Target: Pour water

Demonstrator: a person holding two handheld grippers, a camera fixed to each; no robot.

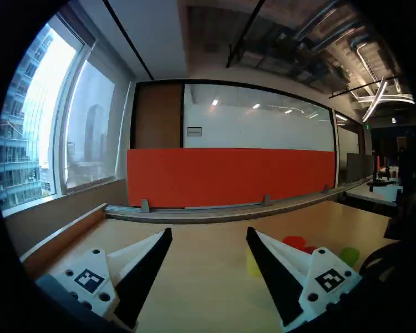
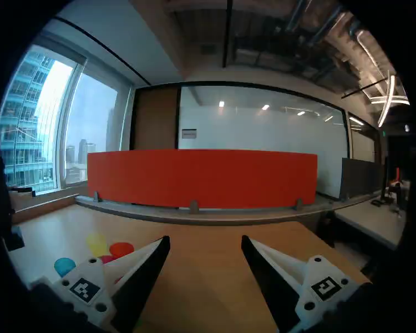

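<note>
In front of the orange panel [image 1: 230,177], on the surface [image 1: 208,288], half hidden behind one of the jaws of the left gripper [image 1: 208,230]: a yellow cup [image 1: 252,262], only a sliver in sight. Next to it a red cup [image 1: 294,242], lower part covered; one or two, impossible to tell. In front of the panel's left end, a magenta thing [image 2: 105,258], almost wholly behind the jaws of the right gripper [image 2: 204,238], shape unclear. Above the panel, a small sign [image 2: 189,133], too small to read. Left of the panel, a dark shape [image 2: 0,188], cut off at the edge.
</note>
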